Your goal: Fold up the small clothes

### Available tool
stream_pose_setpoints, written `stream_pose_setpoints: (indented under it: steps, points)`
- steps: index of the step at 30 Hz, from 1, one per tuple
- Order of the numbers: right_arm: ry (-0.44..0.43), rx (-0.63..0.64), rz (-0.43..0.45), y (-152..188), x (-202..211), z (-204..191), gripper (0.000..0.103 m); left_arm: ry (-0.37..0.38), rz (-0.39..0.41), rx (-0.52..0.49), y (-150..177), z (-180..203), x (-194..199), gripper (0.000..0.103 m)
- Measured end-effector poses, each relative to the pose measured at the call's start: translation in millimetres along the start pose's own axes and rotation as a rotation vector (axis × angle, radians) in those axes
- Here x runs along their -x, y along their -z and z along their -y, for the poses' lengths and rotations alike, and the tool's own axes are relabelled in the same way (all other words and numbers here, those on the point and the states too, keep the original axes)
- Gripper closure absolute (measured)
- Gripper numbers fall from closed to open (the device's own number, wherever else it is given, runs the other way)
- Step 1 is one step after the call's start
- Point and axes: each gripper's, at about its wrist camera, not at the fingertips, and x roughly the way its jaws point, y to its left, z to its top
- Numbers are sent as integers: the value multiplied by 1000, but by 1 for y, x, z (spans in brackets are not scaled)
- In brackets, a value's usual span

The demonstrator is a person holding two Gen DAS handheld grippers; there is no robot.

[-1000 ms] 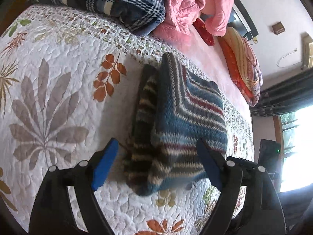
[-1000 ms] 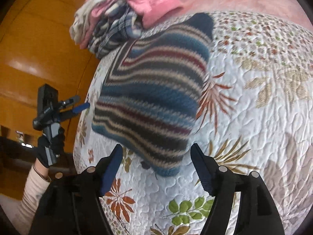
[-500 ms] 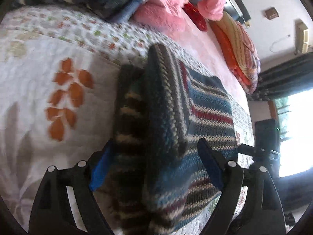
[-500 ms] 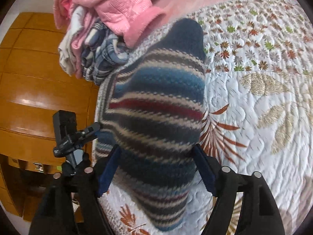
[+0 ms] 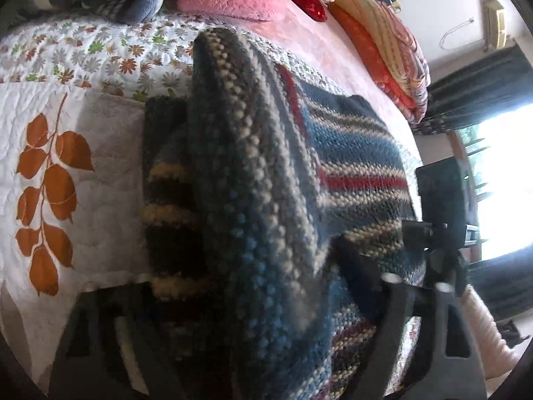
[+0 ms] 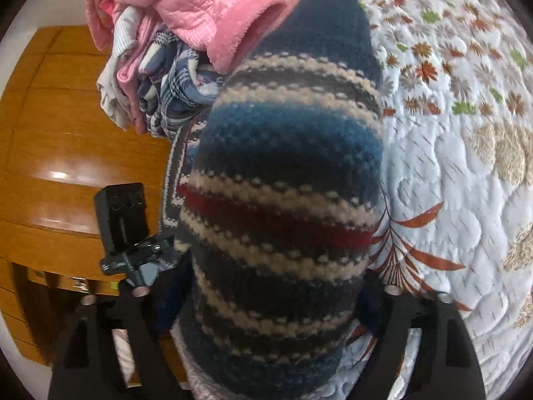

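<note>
Left gripper jaws spread wide, right gripper jaws likewise wide apart

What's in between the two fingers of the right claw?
In the right wrist view, the folded striped knit sweater fills the gap of the right claw. It lies on the leaf-print quilt; whether the fingers pinch it yet can't be told.

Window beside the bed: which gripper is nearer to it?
Right. In the left wrist view, the right gripper is at the striped sweater's edge facing the window; the left gripper straddles the sweater's opposite end.
</note>
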Motion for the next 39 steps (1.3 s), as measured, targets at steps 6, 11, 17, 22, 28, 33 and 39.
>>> stream_pose_setpoints:
  steps: [6, 11, 17, 22, 28, 33, 39]
  points:
    - [1, 53, 10, 13, 27, -14, 47, 89, 34, 55, 15, 13, 8, 64]
    - [47, 146, -12, 38, 81, -25, 47, 173, 24, 19, 43, 68, 7, 68]
    - [97, 193, -23, 91, 160, -6, 47, 220, -31, -54, 87, 156, -13, 69]
    - [106, 147, -14, 136, 199, 28, 47, 205, -67, -100, 115, 212, -41, 69]
    - [161, 88, -69, 161, 195, 73, 47, 149, -98, -94, 129, 231, -81, 69]
    - [191, 50, -91, 163, 188, 96, 44, 129, -90, -78, 131, 218, -94, 66]
    - [243, 21, -115, 164, 177, 110, 33, 93, -100, -16, 141, 198, -104, 39]
